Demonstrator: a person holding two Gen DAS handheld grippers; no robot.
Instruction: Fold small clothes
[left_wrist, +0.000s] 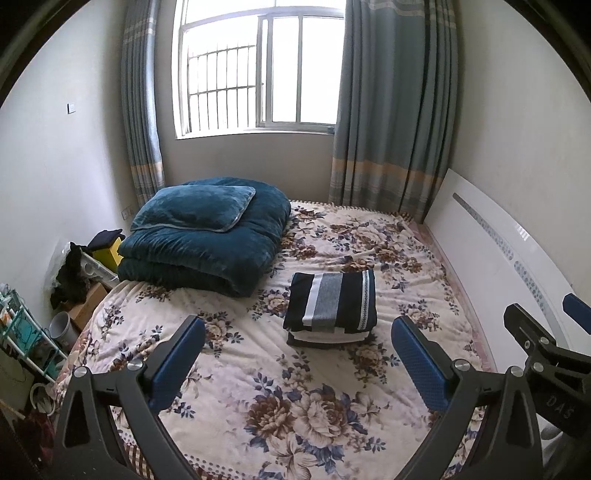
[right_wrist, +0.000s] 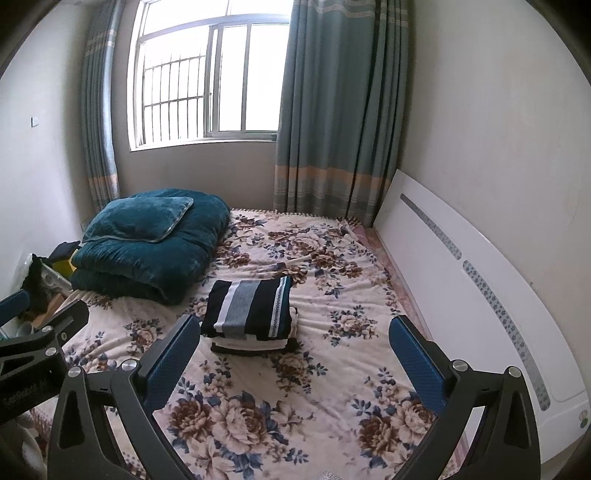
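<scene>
Stack of folded clothes (left_wrist: 331, 308) lay centre frame on the bed (left_wrist: 295, 406), dead ahead of left gripper (left_wrist: 299, 365); right gripper (right_wrist: 295, 363) saw it slightly left. Both gaped empty.

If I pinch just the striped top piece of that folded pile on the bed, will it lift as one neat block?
Probably not. The striped garment is soft cloth, so it would likely droop and unfold from one pinched edge. The pile below has loose layers with edges sticking out unevenly, so a push may shear it. It rests on the soft bed cover, which may bunch.
</scene>
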